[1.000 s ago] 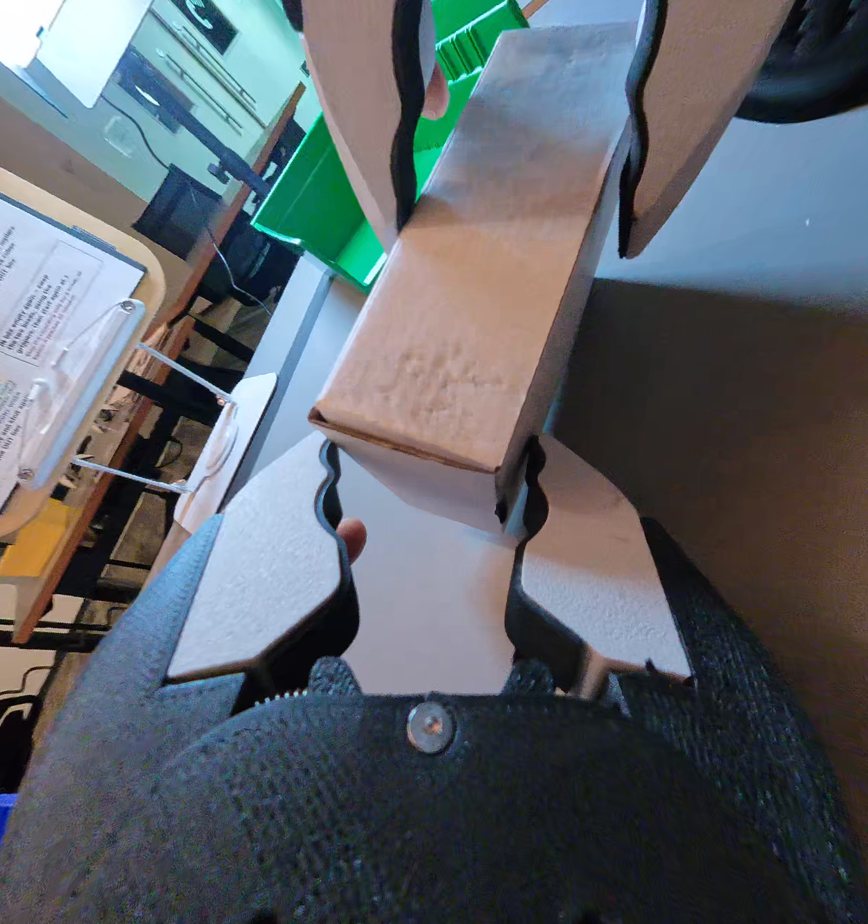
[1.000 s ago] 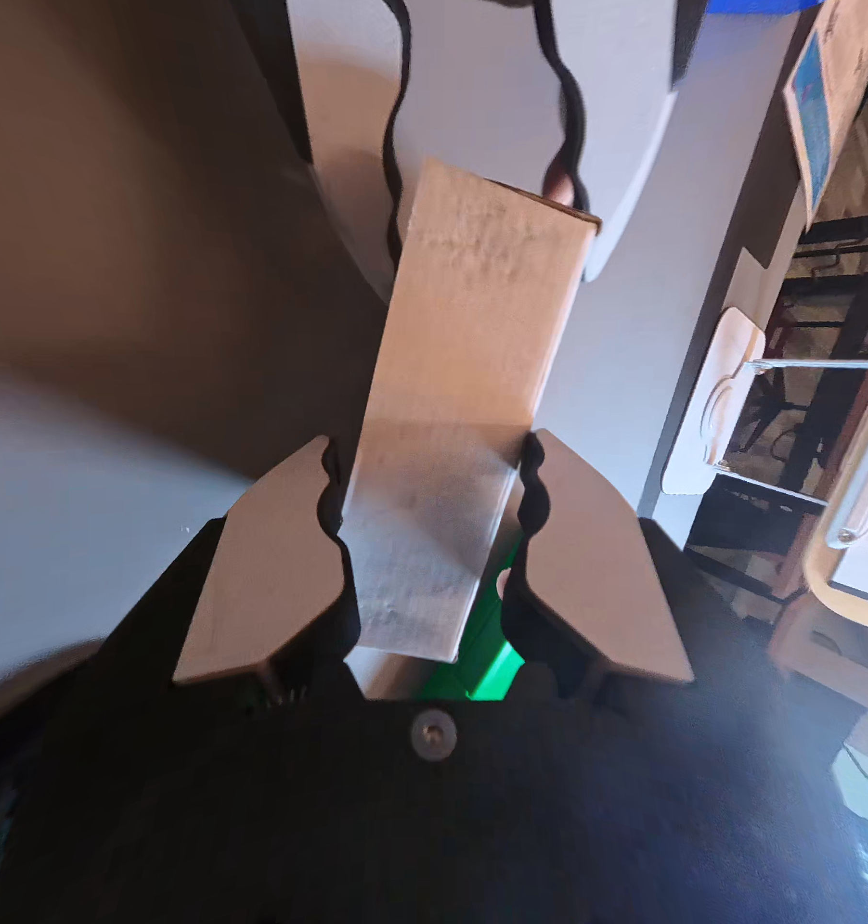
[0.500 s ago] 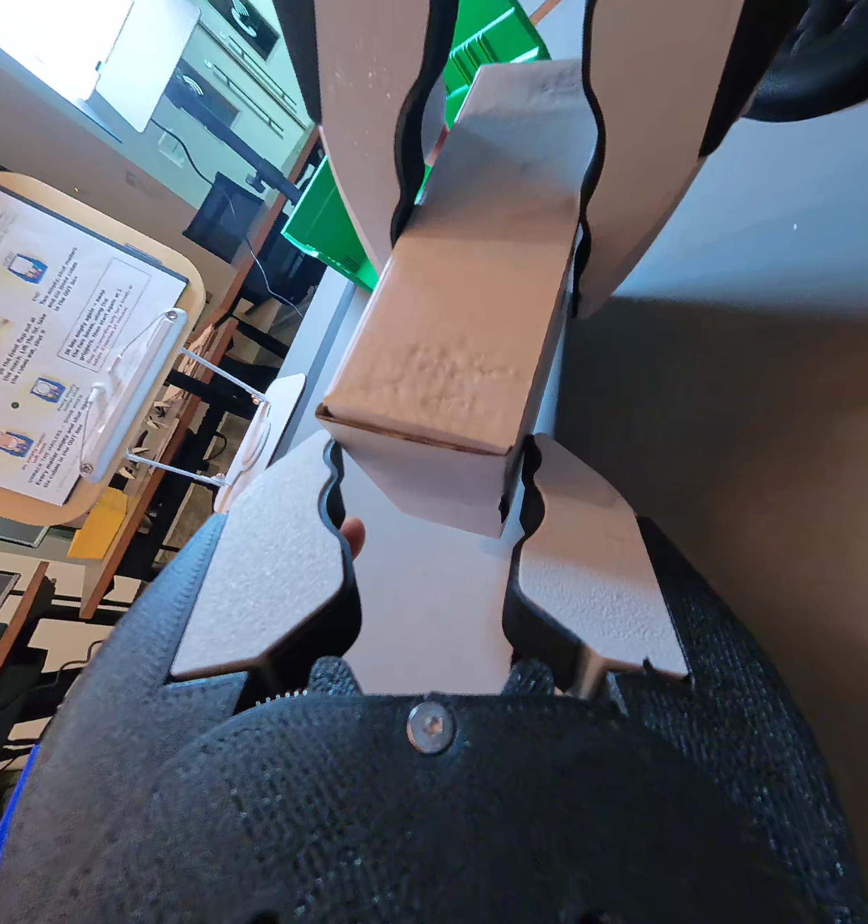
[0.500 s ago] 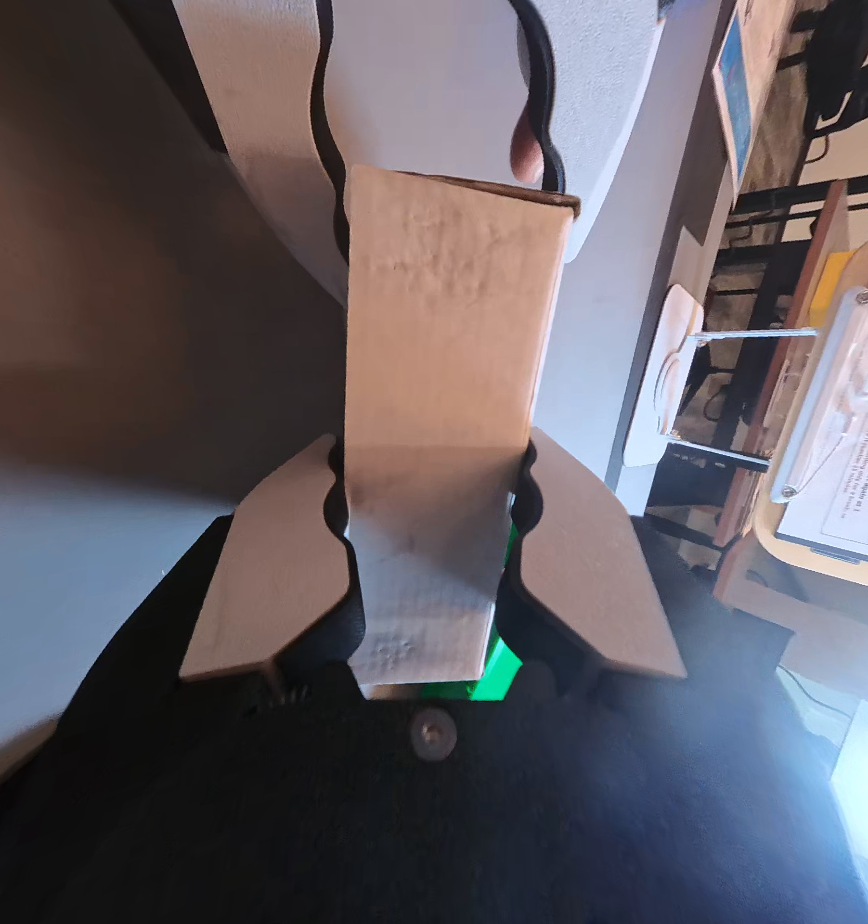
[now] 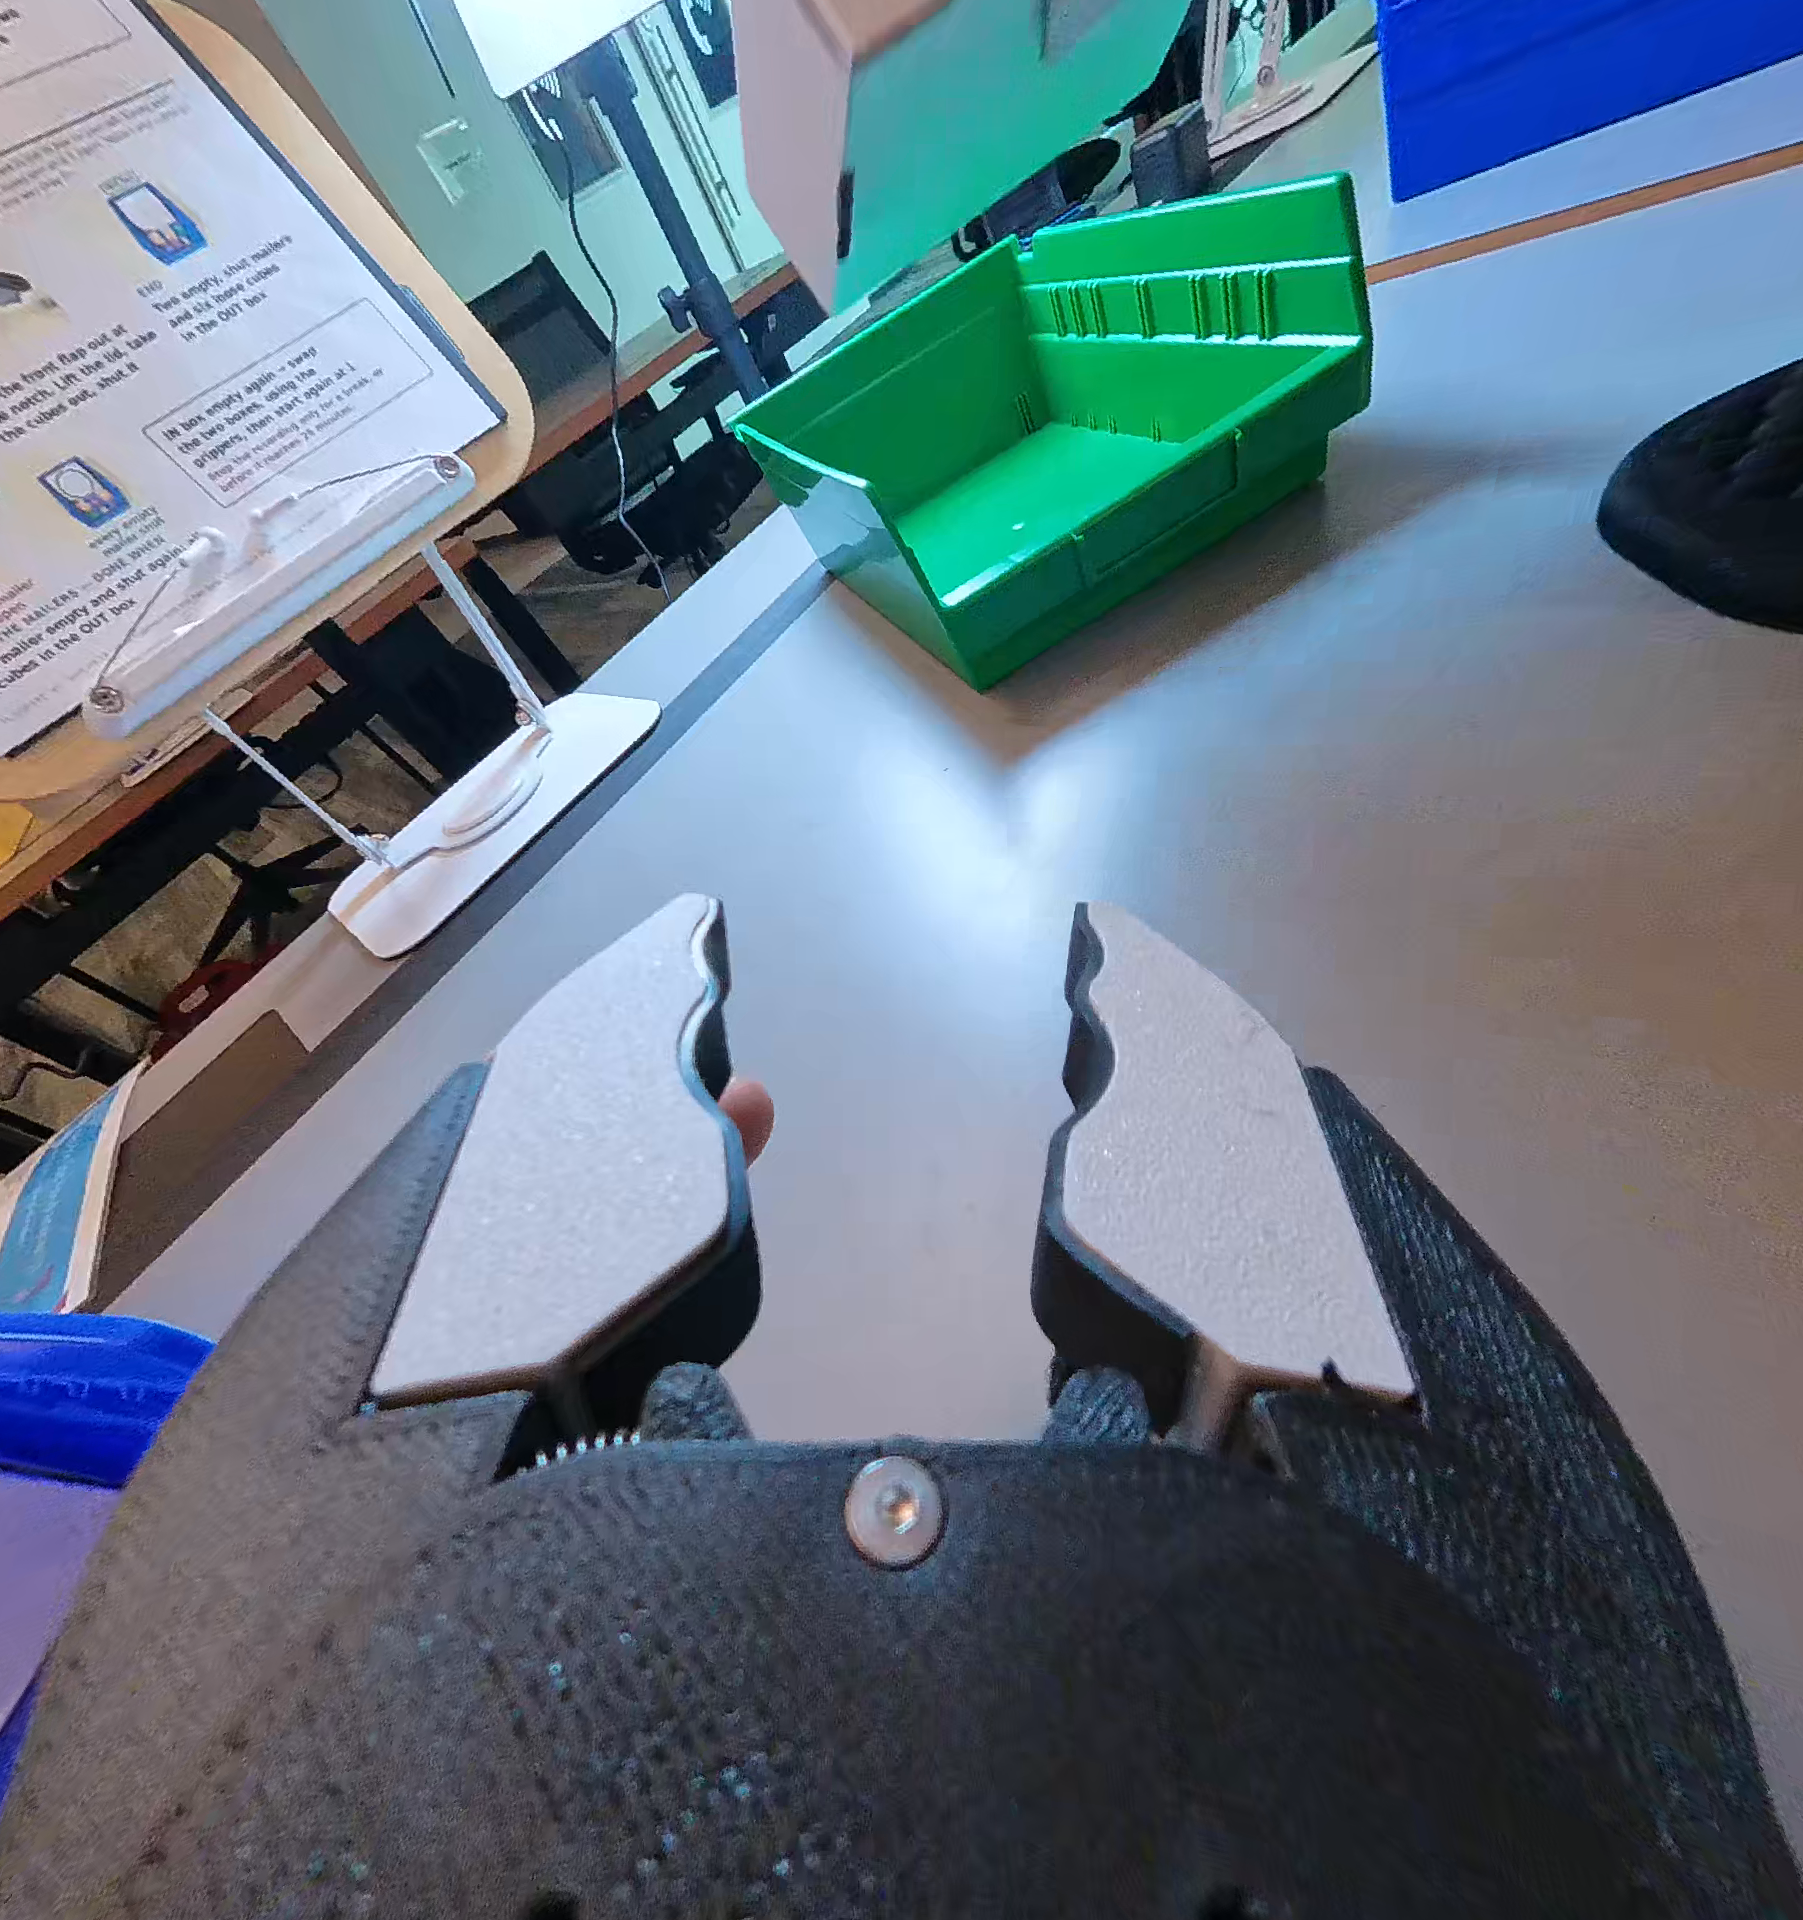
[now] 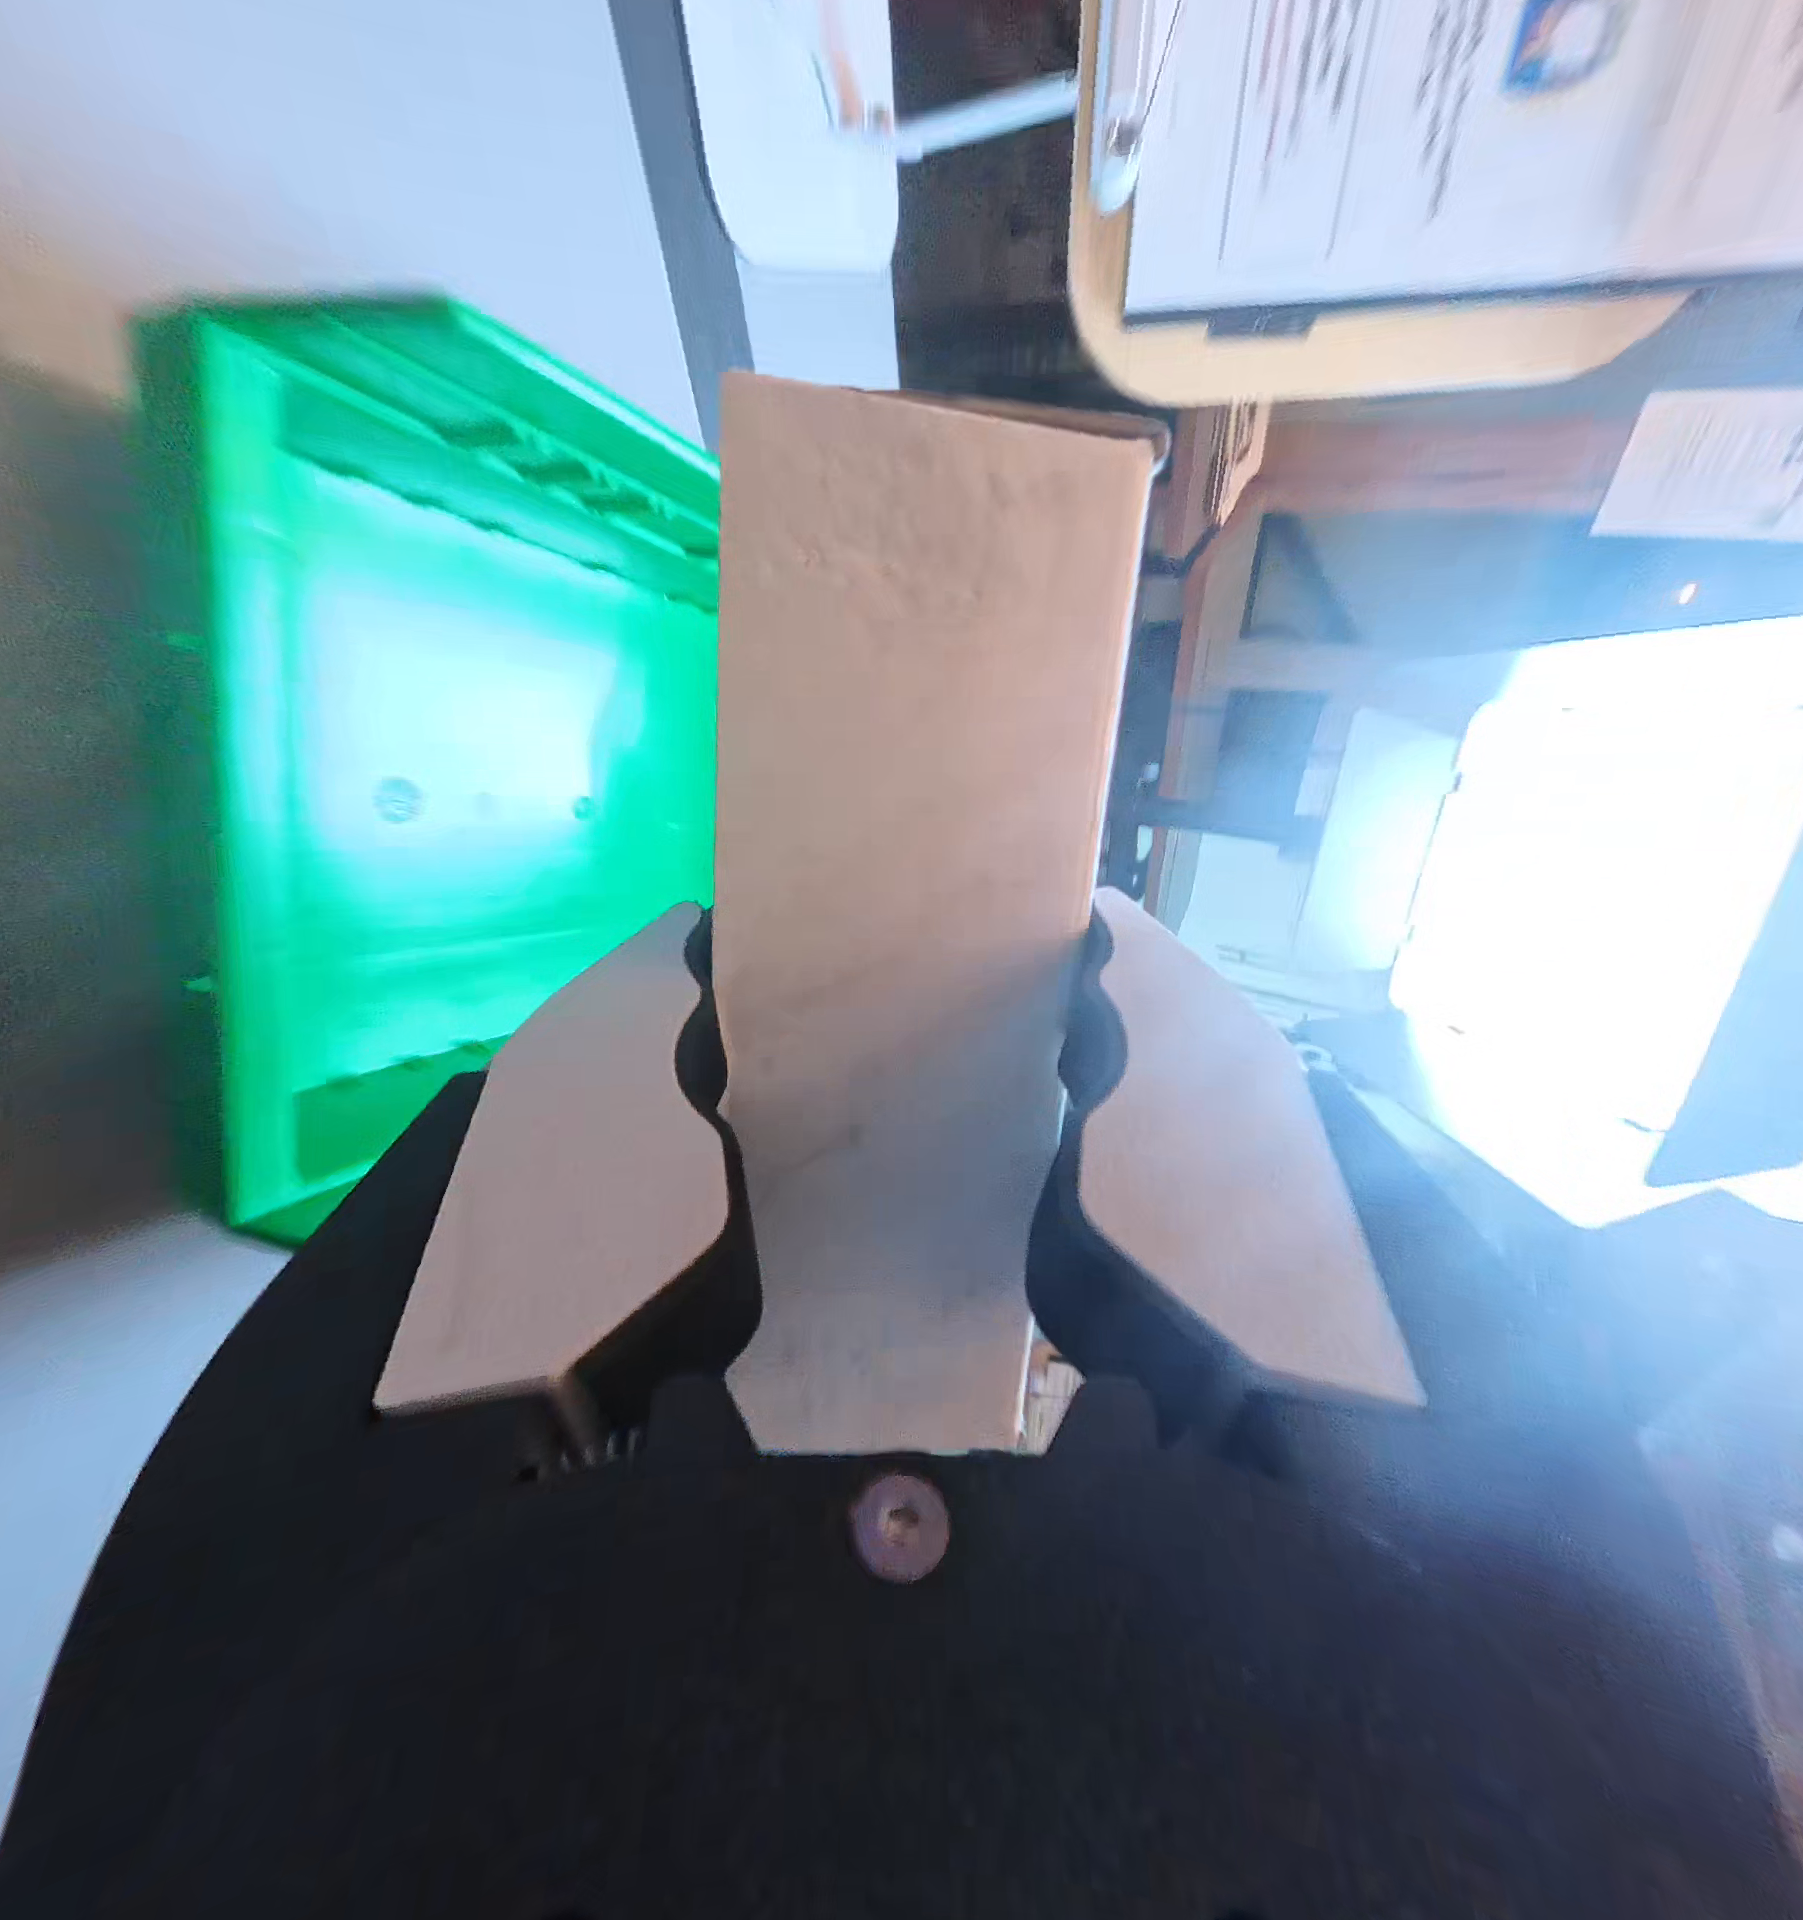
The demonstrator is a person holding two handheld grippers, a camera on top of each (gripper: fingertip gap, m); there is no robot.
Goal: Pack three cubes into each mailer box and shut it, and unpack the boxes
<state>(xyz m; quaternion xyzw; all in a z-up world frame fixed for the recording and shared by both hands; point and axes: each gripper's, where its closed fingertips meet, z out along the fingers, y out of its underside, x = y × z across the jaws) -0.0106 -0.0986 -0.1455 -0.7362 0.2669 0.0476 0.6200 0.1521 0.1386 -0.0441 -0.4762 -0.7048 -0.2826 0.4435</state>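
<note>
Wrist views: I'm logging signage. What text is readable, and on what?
Instruction sheet on the white stand: printed text with small pictures; I won't quote its wording.
Same sheet, right wrist view: blurred.
Mailer box, green bin: no legible writing.

My left gripper (image 5: 892, 1023) is spread wide over bare table (image 5: 1396, 883), nothing between the jaws; a green bin (image 5: 1073, 436) sits well ahead of them
</note>
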